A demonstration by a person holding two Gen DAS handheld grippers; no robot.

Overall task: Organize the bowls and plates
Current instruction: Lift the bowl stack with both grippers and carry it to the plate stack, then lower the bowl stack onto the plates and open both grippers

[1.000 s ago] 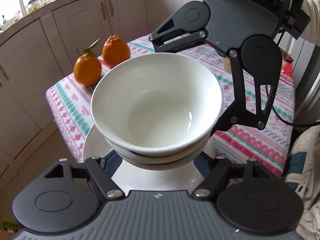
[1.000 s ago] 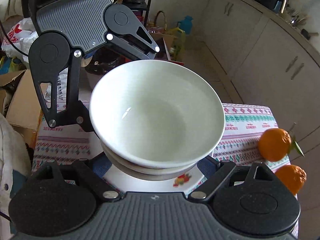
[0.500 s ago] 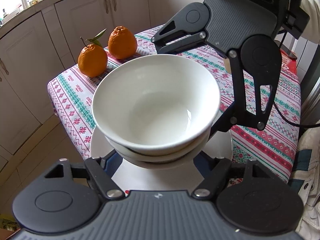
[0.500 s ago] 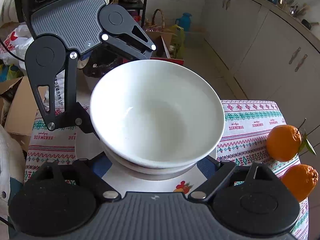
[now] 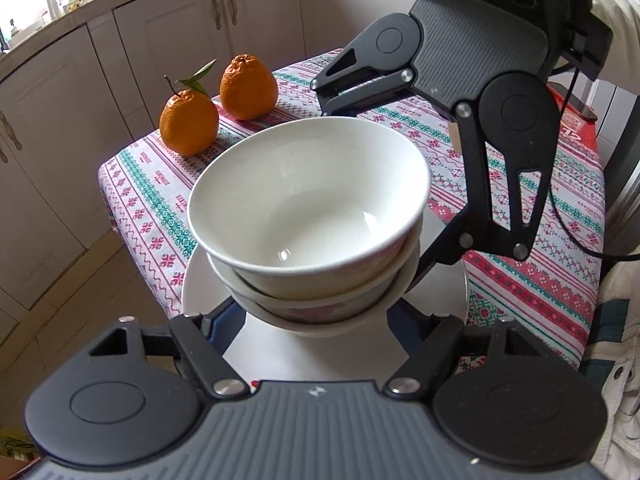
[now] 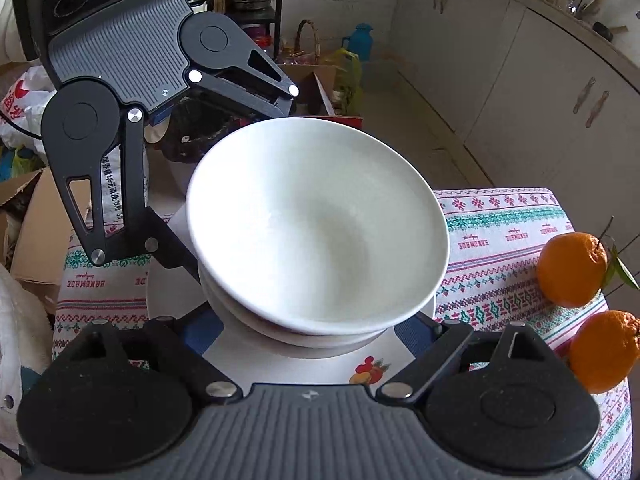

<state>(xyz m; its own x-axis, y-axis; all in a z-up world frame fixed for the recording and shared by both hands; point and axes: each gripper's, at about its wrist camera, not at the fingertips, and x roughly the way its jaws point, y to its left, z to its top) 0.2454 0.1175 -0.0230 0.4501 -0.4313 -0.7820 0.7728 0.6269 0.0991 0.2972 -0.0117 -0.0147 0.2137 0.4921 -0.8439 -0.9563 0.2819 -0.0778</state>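
Two white bowls are nested, the top bowl [image 5: 312,200] [image 6: 320,232] resting in a lower bowl [image 5: 320,304]. They stand on a white plate [image 5: 200,280] [image 6: 280,364] with a fruit print, near the table's corner. My left gripper [image 5: 310,320] straddles the lower bowl, its blue pads against the bowl's sides. From the opposite side my right gripper [image 6: 308,332] brackets the same bowl. Its jaws are opening, with the bowl between them and its fingers [image 5: 440,252] standing off the stack. The fingertips of both are hidden under the bowls.
Two oranges [image 5: 188,124] [image 5: 248,88] sit on the patterned tablecloth [image 5: 520,280] near the table's far corner. Kitchen cabinets [image 5: 60,140] run past the table. Cardboard boxes and bags [image 6: 32,220] crowd the floor behind the left gripper. A person's sleeve [image 5: 616,40] shows at top right.
More tablecloth shows around the stack and the top bowl shows more of its side wall. Both grippers stay around the lower bowl.
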